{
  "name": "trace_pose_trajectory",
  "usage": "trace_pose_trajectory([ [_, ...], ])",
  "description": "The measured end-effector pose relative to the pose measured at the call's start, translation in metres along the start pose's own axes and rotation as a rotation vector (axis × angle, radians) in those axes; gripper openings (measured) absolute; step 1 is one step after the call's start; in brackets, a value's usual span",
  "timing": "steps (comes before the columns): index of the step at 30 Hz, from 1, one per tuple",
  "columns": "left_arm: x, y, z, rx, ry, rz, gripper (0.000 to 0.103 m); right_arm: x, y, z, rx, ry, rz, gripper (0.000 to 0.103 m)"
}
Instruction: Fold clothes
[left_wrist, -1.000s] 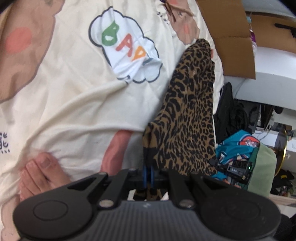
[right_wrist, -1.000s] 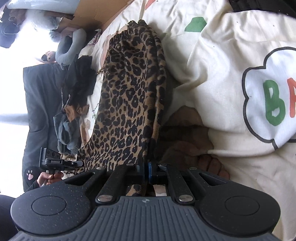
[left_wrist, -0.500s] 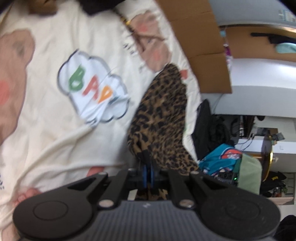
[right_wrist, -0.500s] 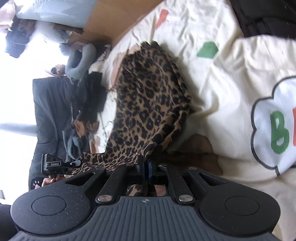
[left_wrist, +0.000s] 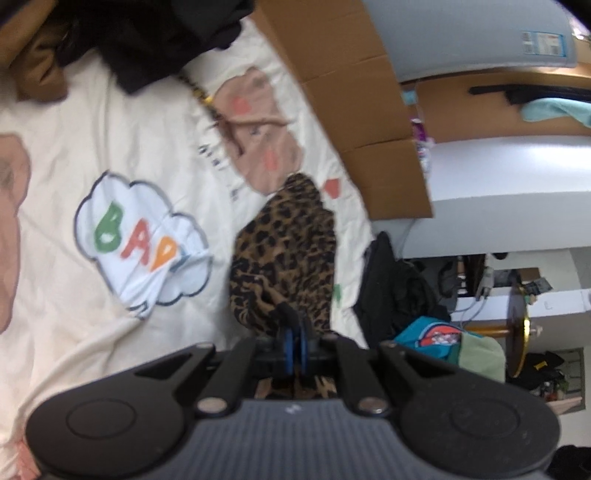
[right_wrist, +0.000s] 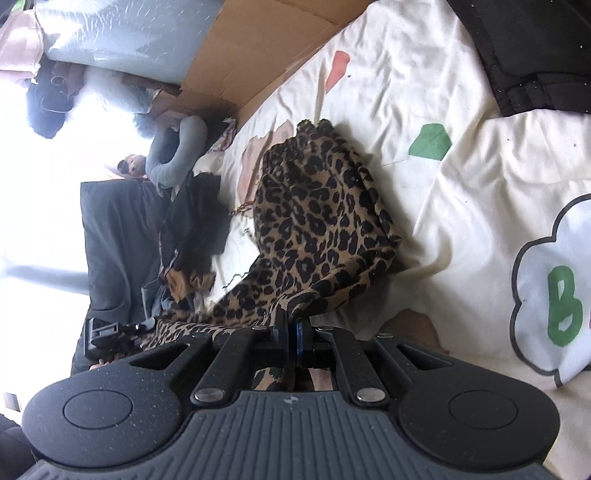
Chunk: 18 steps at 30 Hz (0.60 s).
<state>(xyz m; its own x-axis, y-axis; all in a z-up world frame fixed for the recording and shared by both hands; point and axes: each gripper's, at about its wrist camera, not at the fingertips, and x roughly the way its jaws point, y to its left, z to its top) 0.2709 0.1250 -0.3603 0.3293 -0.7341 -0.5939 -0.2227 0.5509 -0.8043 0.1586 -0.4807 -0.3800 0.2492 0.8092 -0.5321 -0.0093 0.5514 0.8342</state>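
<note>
A leopard-print garment lies on a cream printed bedsheet, its near end lifted and folding over toward the far end. My left gripper is shut on the garment's near edge. In the right wrist view the same leopard-print garment bulges up in a loose fold, and my right gripper is shut on another part of its near edge. The left gripper shows at the lower left of that view, with leopard cloth stretched toward it.
Flattened brown cardboard lines the bed's far edge. A heap of dark clothes sits at the sheet's top, and black clothing hangs off the side. More dark garments lie beyond the leopard piece. A black bag sits top right.
Both grippers have risen and carried the garment's near edge forward, so the cloth now bunches and folds over itself. The foot seen earlier is out of view.
</note>
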Motion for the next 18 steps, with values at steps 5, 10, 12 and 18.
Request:
trace_pose_trajectory([
  [5, 0.007, 0.013, -0.008, -0.027, 0.026, 0.036, 0.004, 0.009, -0.007, -0.007, -0.011, 0.047, -0.040, 0.002],
  [10, 0.011, 0.026, -0.022, -0.047, 0.065, 0.071, 0.004, 0.012, -0.011, -0.020, -0.018, 0.099, -0.068, 0.002],
  [12, 0.016, 0.031, -0.028, -0.043, 0.086, 0.090, 0.004, 0.013, -0.014, -0.026, -0.023, 0.124, -0.087, 0.002],
  [18, 0.035, 0.051, -0.045, -0.043, 0.157, 0.159, 0.004, 0.018, -0.026, -0.036, -0.025, 0.171, -0.181, 0.002],
])
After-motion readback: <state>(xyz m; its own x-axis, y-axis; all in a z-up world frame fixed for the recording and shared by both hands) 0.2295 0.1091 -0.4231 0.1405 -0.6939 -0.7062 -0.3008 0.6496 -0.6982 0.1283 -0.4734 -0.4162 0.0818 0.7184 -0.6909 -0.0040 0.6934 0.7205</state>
